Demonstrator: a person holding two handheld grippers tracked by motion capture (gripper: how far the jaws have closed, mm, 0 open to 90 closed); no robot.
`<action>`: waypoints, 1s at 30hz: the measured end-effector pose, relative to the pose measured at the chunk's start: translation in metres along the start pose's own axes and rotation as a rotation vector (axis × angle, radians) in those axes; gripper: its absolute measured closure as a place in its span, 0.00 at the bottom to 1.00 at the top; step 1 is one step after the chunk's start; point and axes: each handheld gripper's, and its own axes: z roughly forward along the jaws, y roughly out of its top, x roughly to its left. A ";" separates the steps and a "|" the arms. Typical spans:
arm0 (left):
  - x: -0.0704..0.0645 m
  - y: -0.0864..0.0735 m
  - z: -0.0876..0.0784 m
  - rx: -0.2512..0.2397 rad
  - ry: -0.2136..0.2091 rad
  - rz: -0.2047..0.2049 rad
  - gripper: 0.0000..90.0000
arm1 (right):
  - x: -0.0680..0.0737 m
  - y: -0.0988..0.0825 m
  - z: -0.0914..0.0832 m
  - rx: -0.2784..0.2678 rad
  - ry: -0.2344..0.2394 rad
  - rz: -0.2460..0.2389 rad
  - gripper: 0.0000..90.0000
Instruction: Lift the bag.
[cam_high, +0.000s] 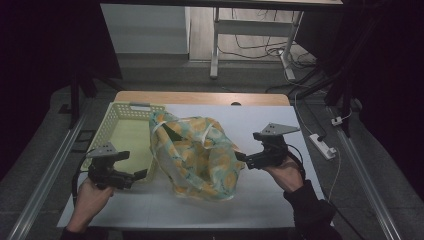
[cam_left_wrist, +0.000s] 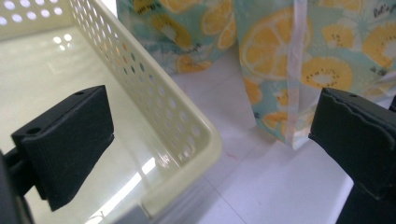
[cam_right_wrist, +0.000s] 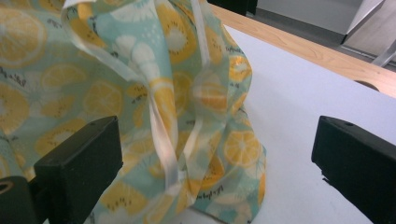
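Fruit-print bag (cam_high: 197, 155) sits mid-table on the white sheet (cam_high: 280, 200), slumped, mouth up and toward the far side, long axis running from far-left to near-right. Cream basket (cam_high: 120, 131) touches its left side. Left gripper (cam_high: 141, 174), jaws wide apart and empty, straddles the basket's near corner (cam_left_wrist: 205, 140), bag just beyond. Right gripper (cam_high: 240, 156), jaws spread wide, grasps nothing; bag's side and white handle strap (cam_right_wrist: 163, 140) lie between them, no pad contact visible.

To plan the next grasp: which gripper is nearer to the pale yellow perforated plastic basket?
Left. The left gripper is at the pale yellow perforated plastic basket's near corner; the right gripper is beyond the fruit-print bag.
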 end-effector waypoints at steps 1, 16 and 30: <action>-0.001 -0.003 0.000 -0.001 0.001 -0.001 0.00 | 0.000 -0.003 -0.001 0.000 0.002 0.006 0.02; -0.008 -0.042 -0.019 -0.019 0.016 -0.055 0.00 | 0.004 -0.049 -0.023 0.010 -0.050 0.031 0.02; -0.007 -0.079 -0.038 -0.015 0.076 -0.110 0.00 | 0.000 -0.102 -0.050 0.040 -0.152 0.102 0.00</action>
